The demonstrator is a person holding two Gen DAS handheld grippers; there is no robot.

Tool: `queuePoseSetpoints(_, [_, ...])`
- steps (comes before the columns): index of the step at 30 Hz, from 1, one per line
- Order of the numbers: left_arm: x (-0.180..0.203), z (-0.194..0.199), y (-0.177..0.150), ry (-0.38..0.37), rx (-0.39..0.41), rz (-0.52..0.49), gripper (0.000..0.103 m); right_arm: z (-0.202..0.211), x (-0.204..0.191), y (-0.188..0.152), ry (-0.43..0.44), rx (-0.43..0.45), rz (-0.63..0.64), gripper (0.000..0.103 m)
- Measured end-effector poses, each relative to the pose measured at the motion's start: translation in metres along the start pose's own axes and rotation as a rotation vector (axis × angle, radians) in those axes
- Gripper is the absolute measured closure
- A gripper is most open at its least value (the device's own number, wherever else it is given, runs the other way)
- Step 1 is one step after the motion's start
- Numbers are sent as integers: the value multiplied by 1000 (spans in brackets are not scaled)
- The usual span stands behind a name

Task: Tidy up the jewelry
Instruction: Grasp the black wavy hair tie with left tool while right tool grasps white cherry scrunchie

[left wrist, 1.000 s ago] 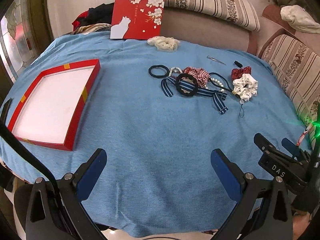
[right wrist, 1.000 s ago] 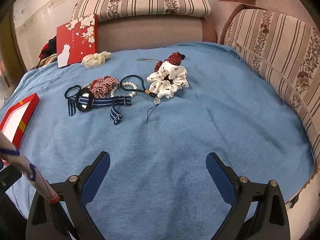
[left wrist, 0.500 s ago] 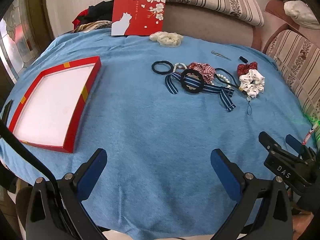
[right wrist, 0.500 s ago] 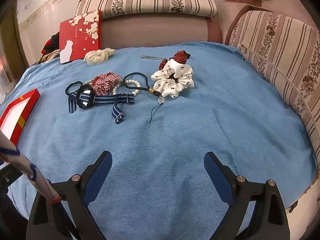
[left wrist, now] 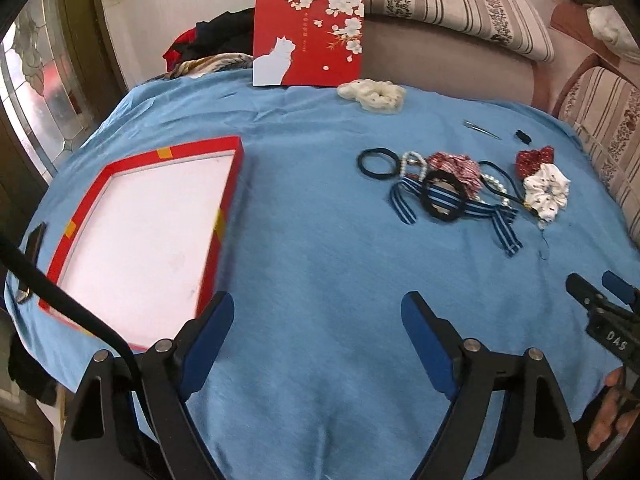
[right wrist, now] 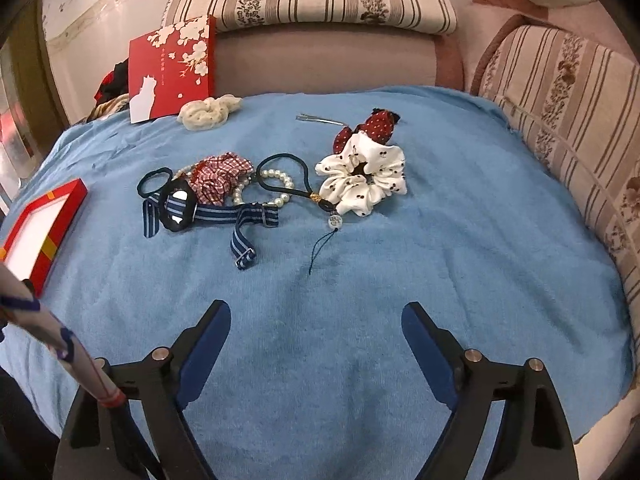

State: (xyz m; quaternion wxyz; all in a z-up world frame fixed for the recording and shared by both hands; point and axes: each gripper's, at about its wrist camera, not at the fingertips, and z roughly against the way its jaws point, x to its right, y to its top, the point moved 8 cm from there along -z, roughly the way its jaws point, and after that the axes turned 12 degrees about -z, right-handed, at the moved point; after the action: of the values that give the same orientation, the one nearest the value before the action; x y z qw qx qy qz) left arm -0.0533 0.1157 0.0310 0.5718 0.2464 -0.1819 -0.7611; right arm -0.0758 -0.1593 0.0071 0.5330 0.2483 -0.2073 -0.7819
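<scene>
both wrist views look forward and down over the blue cloth (left wrist: 320,240); they share the accessory pile (right wrist: 224,192), at 2 o'clock from the left camera, 11 from the right.

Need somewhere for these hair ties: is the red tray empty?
Empty: the red tray shows only its bare white floor, nothing inside it.

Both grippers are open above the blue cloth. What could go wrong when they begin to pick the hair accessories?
1. The pearl bracelet, striped ribbon and black cord loop overlap; lifting one may drag the others.
2. The thin hairpin lies flat on the blue cloth, so the fingers may slip or pinch fabric.
</scene>
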Motion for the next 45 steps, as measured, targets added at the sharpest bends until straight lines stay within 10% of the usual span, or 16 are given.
queuePoseSetpoints(12, [1,-37,35,-98,-34,12,18,-14,-11,10,31,-9,54,19])
queuePoseSetpoints(27, [84,-102,117,-317,-30,-232,32,-32,19,47,47,18,-2,27])
queuePoseSetpoints(45, [114,-131,127,-542,-108,-237,96,-95,44,103,41,-10,-100,25])
